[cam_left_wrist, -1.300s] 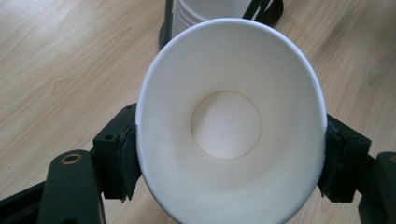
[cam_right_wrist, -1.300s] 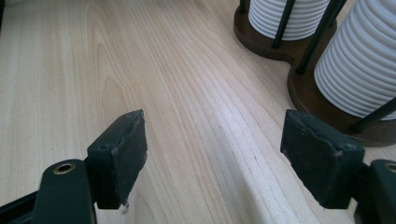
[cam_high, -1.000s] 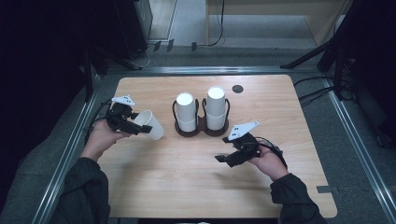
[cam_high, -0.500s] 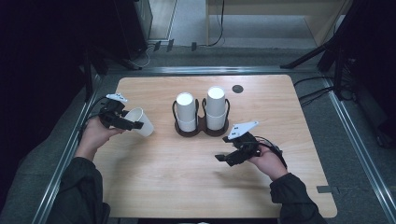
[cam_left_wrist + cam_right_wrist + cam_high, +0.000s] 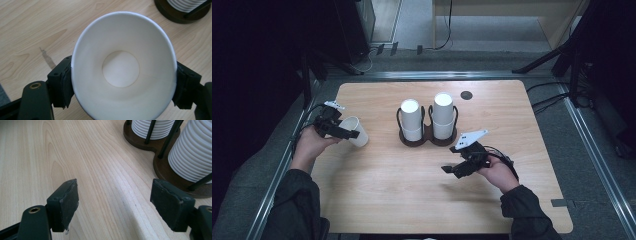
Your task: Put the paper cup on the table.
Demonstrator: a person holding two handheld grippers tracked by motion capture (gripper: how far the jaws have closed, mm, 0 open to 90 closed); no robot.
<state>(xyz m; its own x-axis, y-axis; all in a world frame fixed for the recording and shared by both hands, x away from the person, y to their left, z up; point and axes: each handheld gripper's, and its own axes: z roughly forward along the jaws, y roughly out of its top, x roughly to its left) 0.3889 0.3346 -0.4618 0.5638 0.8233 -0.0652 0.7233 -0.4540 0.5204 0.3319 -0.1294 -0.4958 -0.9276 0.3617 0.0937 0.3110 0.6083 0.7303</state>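
A white paper cup [image 5: 357, 134] lies on its side between the jaws of my left gripper [image 5: 349, 129], near the table's left edge and just above the wood. In the left gripper view the cup's open mouth [image 5: 122, 75] faces the camera, and both black pads [image 5: 61, 87] press on its wall. My right gripper [image 5: 451, 162] hovers right of centre, in front of the cup holder. Its jaws stand wide apart in the right gripper view [image 5: 120, 205], with bare wood between them.
A dark wooden two-post holder [image 5: 427, 139] stands mid-table with two upside-down stacks of white cups [image 5: 411, 119] [image 5: 443, 115], close to my right gripper [image 5: 193, 157]. A small black disc [image 5: 466, 95] sits at the back. Metal rails edge the wooden table [image 5: 412, 200].
My left hand has carried the cup leftward, away from the holder and toward the table's left edge. The right hand has stayed put.
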